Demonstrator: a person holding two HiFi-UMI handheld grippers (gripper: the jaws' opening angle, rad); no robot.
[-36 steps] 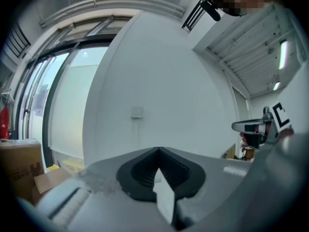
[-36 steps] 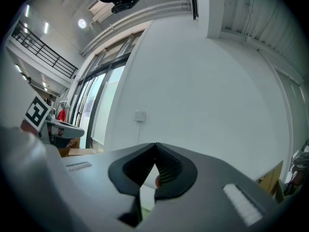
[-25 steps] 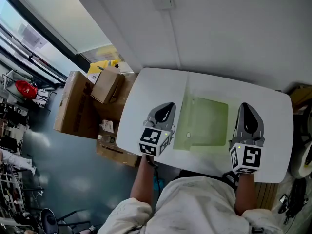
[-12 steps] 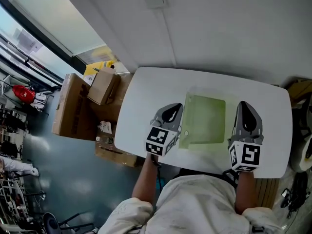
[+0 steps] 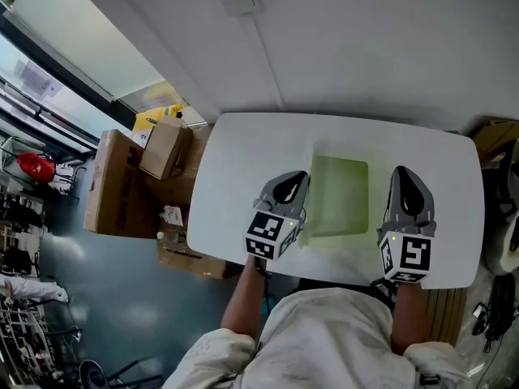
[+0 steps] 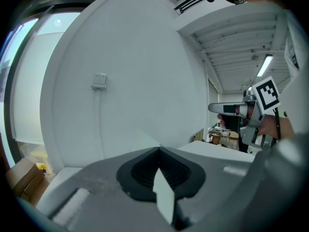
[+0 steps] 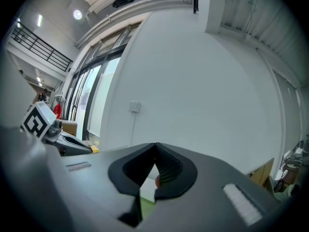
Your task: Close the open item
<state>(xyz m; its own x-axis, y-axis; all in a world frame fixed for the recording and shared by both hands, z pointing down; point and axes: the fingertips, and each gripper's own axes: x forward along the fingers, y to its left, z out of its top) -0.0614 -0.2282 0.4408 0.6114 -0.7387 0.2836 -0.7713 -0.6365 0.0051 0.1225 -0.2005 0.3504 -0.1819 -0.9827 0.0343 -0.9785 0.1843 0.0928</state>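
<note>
The left gripper (image 6: 158, 149) is seen with its jaws closed at the tips, and a thin pale sheet (image 6: 163, 197) is pinched between them. Beyond, a white wall (image 6: 145, 71) with a switch plate (image 6: 99, 80) is shown. The right gripper (image 6: 217, 108) is spotted at the right, above a white table (image 6: 212, 149).

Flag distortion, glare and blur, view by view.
Head view: sharp and evenly lit, window at upper left washed out. Left gripper view: heavy fisheye, black corners, the left tongs and pinched folder cover soft up close. Right gripper view: same fisheye bending the wall, ceiling lamp flaring.
</note>
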